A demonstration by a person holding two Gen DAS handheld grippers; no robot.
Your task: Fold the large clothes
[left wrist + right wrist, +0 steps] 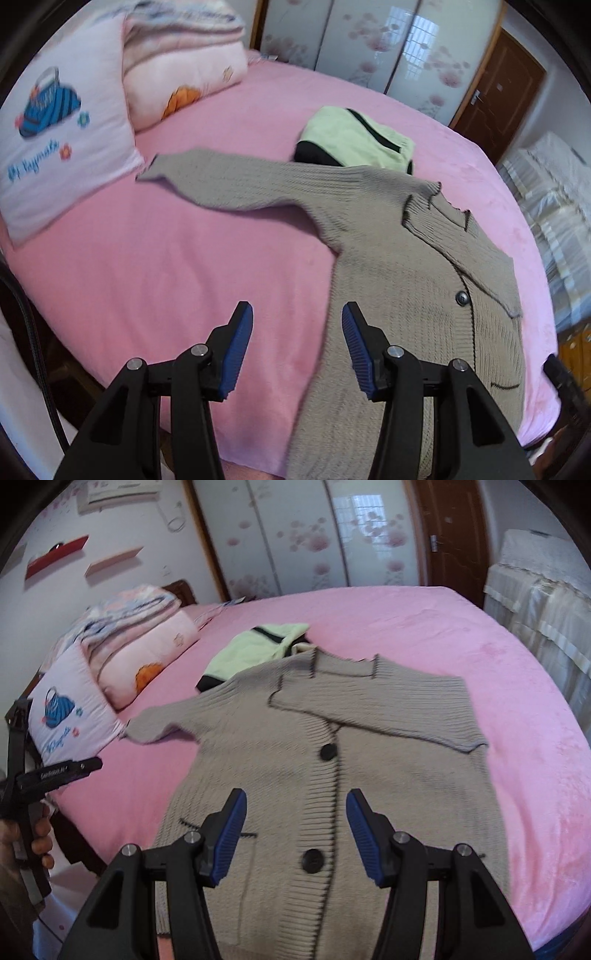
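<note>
A grey-beige knitted cardigan (413, 266) with dark buttons lies flat on the pink bed (184, 258). One sleeve stretches out to the left; the other is folded across the chest, as the right wrist view (388, 709) shows. My left gripper (297, 314) is open and empty, above the bed at the cardigan's left edge. My right gripper (295, 801) is open and empty, above the cardigan's (280, 760) lower front near a button. The left gripper also shows at the left edge of the right wrist view (55, 771), held by a hand.
A folded light-green and black garment (354, 140) lies behind the cardigan. A white printed pillow (62, 125) and folded quilts (177, 66) sit at the left. A wardrobe (362, 40), a door and a covered piece of furniture (543, 598) stand beyond the bed.
</note>
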